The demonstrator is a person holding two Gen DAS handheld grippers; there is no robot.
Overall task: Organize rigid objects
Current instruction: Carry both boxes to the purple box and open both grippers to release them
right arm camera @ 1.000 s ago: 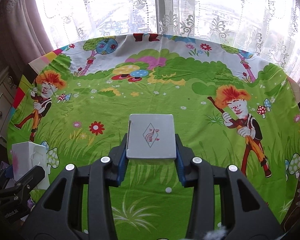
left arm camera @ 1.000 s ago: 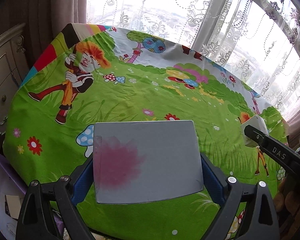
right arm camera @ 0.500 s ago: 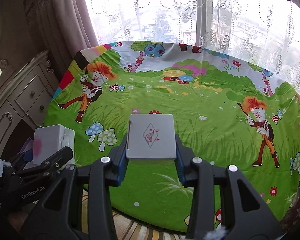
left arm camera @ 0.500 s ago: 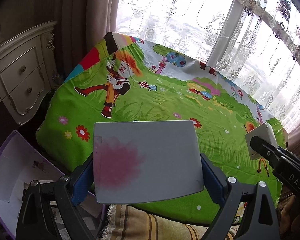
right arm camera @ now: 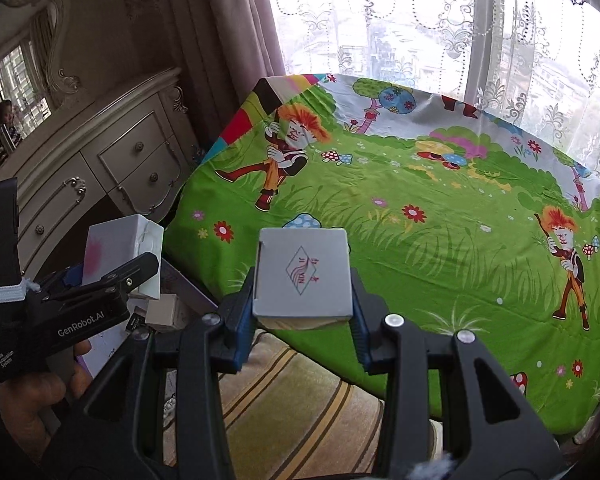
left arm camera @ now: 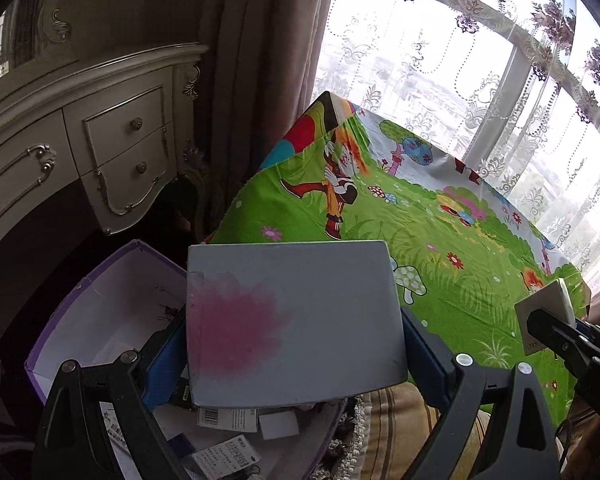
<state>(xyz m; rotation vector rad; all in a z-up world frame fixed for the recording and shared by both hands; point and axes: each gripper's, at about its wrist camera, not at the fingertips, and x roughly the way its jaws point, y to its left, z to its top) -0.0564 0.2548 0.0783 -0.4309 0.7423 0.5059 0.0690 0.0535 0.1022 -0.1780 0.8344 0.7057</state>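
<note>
1. Step in hand, as I judge it: carrying two boxes off the cartoon-print tablecloth [right arm camera: 440, 240] toward the purple-edged carton [left arm camera: 100, 292] beside the table's left edge.
2. The left gripper [left arm camera: 292, 344] clamps a grey box with a pink blotch [left arm camera: 296, 320], hanging over the carton.
3. The right gripper [right arm camera: 302, 280] pinches a small grey box with a diamond logo [right arm camera: 302, 272] above the table's near edge.
4. Next: lower each box into free carton space, then open the jaws.

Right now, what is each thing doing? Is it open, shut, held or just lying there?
Left tool: shut on the big white box.
Big white box: held up above the purple bin.
Right tool: shut on the small white box.
Small white box: held in the air, logo side up.
Purple bin: open, with tags and small boxes inside.
Dresser drawers: shut.
Tablecloth: spread flat.
</note>
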